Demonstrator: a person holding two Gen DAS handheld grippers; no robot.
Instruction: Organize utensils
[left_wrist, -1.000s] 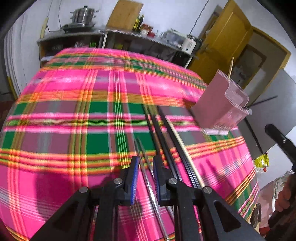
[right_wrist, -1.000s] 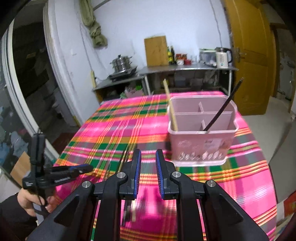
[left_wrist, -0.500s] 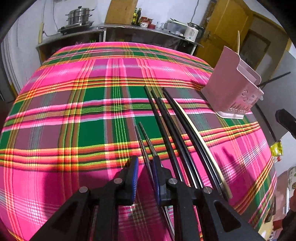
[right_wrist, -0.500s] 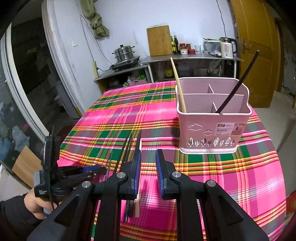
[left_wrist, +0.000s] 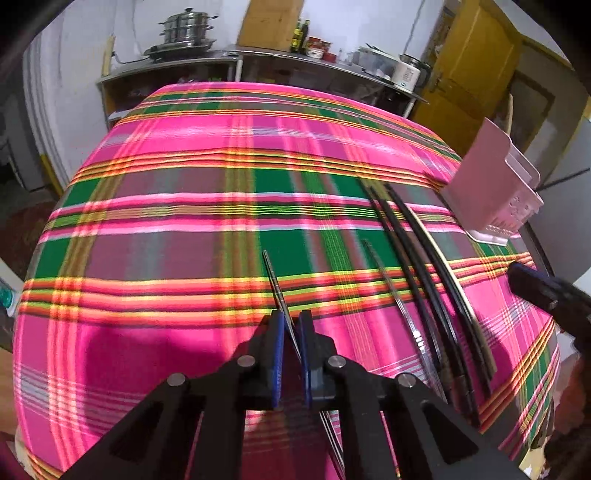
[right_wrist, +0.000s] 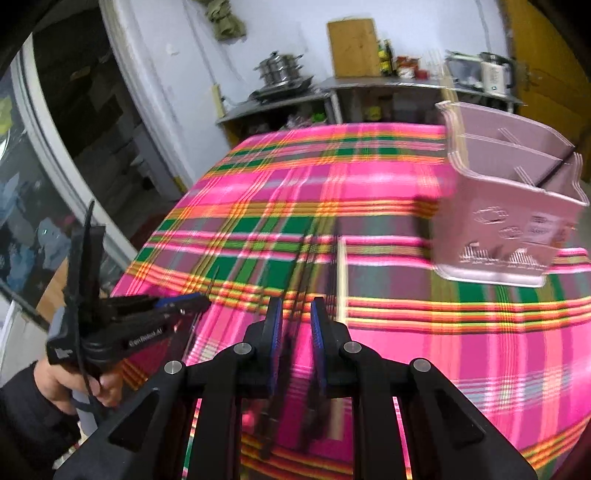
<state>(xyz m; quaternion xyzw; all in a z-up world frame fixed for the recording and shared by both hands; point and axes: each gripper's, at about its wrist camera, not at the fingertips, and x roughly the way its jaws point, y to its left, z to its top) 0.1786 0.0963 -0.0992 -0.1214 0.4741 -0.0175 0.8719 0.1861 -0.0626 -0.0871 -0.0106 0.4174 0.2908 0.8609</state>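
Observation:
My left gripper (left_wrist: 291, 325) is shut on a thin metal chopstick (left_wrist: 275, 282) and holds it above the plaid tablecloth (left_wrist: 184, 206); it also shows in the right wrist view (right_wrist: 184, 301). A second metal chopstick (left_wrist: 391, 291), black chopsticks (left_wrist: 417, 258) and a pale one (left_wrist: 467, 302) lie on the cloth to its right. The pink utensil basket (left_wrist: 491, 184) stands at the far right and holds a black chopstick (left_wrist: 565, 178). My right gripper (right_wrist: 296, 317) is open and empty over the chopsticks (right_wrist: 306, 266); the basket (right_wrist: 517, 206) is to its right.
A shelf with a steel pot (left_wrist: 186, 29), bottles and a kettle (left_wrist: 406, 74) stands behind the table. A yellow door (left_wrist: 469, 70) is at the back right. The table's near edge (right_wrist: 369, 465) is just below my right gripper.
My left gripper has closed on one metal chopstick, lifted it and shifted left. My right gripper has lowered toward the chopsticks and opened a little wider.

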